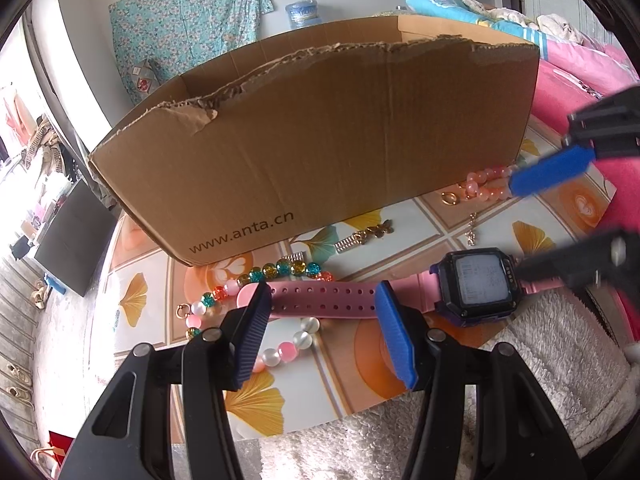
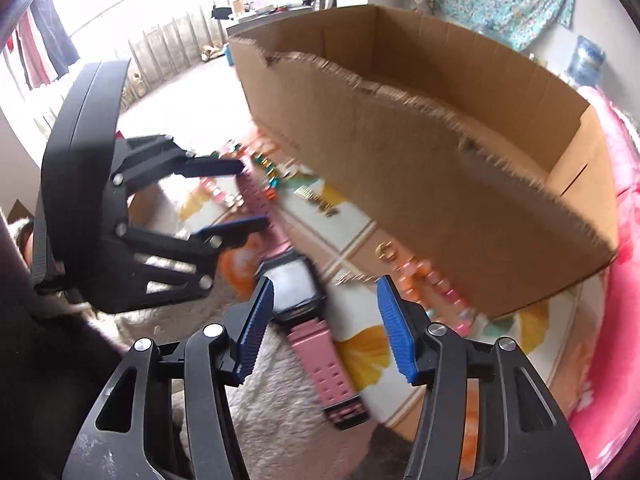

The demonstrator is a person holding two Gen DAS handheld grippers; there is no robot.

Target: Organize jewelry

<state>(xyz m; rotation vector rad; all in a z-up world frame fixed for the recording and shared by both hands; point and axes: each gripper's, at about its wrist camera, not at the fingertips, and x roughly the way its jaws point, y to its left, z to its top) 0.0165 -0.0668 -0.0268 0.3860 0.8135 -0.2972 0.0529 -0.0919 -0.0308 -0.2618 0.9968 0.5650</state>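
A watch (image 1: pixel 476 280) with a dark square case and a pink strap (image 1: pixel 320 300) lies flat on the patterned tablecloth (image 1: pixel 420 216). My left gripper (image 1: pixel 324 332) stands open over the strap, which runs sideways past both fingertips without being pinched. My right gripper (image 2: pixel 326 332) is open just above the watch case (image 2: pixel 296 284), touching nothing; in the left wrist view the right gripper (image 1: pixel 518 226) reaches in from the right. Bead bracelets lie around: a multicoloured one (image 1: pixel 280 270), a pink and white one (image 1: pixel 280 352) and a peach one (image 1: pixel 484 186). Behind them stands an open cardboard box (image 1: pixel 320 140).
Small gold pieces lie in front of the box: a ring (image 1: pixel 450 199), a butterfly clip (image 1: pixel 376 232), a short chain (image 1: pixel 472 232). A white fluffy cloth (image 1: pixel 540 360) covers the near table edge. Pink bedding (image 2: pixel 616 168) sits to the right of the box (image 2: pixel 440 160).
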